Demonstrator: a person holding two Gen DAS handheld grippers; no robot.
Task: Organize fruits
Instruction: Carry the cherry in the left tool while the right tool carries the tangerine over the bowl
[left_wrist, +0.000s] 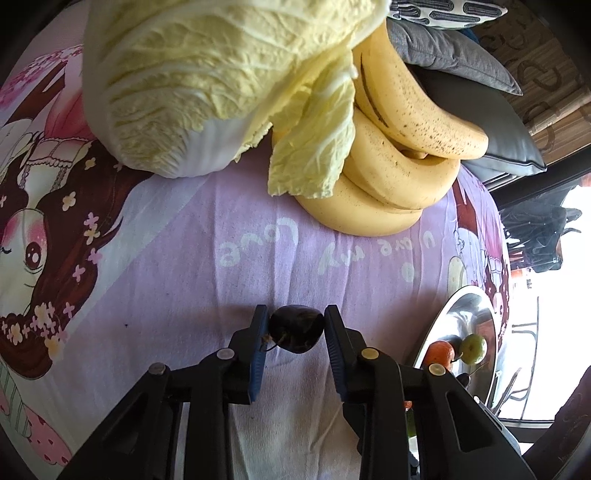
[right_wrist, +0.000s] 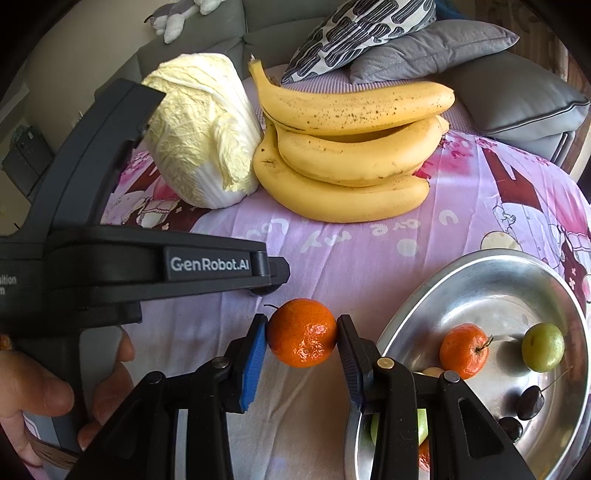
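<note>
While the right gripper (right_wrist: 301, 334) clamps an orange (right_wrist: 301, 332) just off the cloth, the metal bowl (right_wrist: 424, 295) lies close on its right, nearer than to the left gripper (left_wrist: 295, 328), which pinches a dark cherry (left_wrist: 295, 326).

Grey sofa (right_wrist: 258, 22) behind, patterned and grey cushions (right_wrist: 424, 48) piled on it, bright daylight from window (left_wrist: 554, 295)

place: home living room | cues: grey sofa (right_wrist: 258, 26), cushions (right_wrist: 424, 48), cartoon tablecloth (right_wrist: 332, 251)
</note>
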